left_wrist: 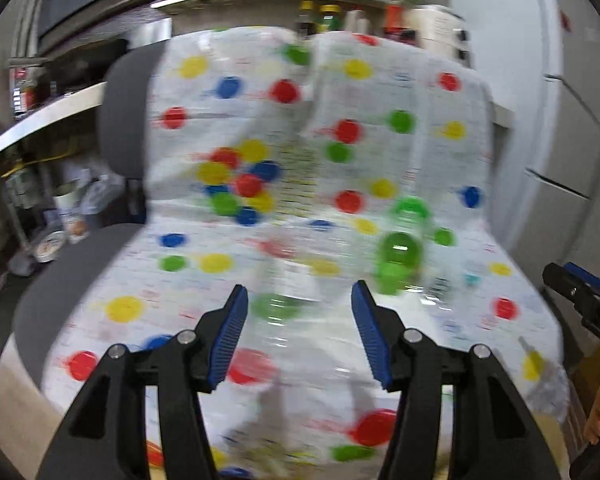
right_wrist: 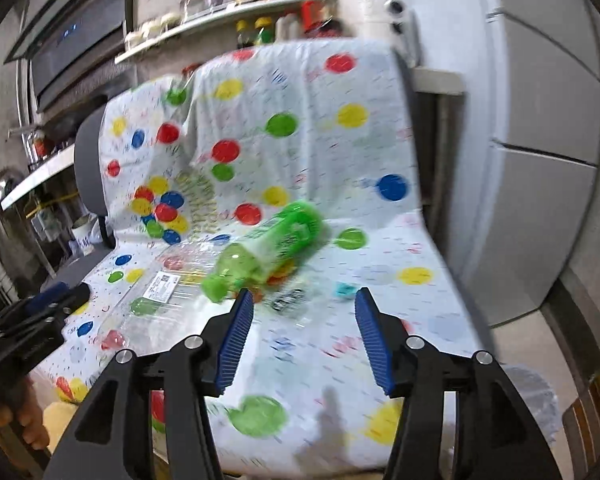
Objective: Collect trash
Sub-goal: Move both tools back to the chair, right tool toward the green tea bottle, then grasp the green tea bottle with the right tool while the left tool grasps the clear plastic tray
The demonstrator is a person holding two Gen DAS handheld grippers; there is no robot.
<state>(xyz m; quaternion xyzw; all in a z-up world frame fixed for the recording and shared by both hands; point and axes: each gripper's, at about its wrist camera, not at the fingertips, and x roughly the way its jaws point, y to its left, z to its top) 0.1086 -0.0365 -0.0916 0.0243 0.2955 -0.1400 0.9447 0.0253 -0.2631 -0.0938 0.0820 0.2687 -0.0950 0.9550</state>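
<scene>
A green plastic bottle (right_wrist: 266, 246) lies on its side on a chair seat covered by a white sheet with coloured dots (right_wrist: 340, 128); it also shows in the left wrist view (left_wrist: 400, 248). A clear plastic container with a label (right_wrist: 168, 292) lies to its left, and shows blurred in the left wrist view (left_wrist: 296, 312) between my left fingers. My left gripper (left_wrist: 299, 300) is open just above the clear container. My right gripper (right_wrist: 305, 304) is open, just in front of the green bottle's cap. Both views are motion-blurred.
The grey chair (left_wrist: 120, 120) stands before a kitchen counter with shelves of jars and bottles (right_wrist: 260, 12). A white fridge (right_wrist: 540, 140) is at the right. A small teal scrap (right_wrist: 345, 290) and a dark scrap (right_wrist: 288, 300) lie on the sheet.
</scene>
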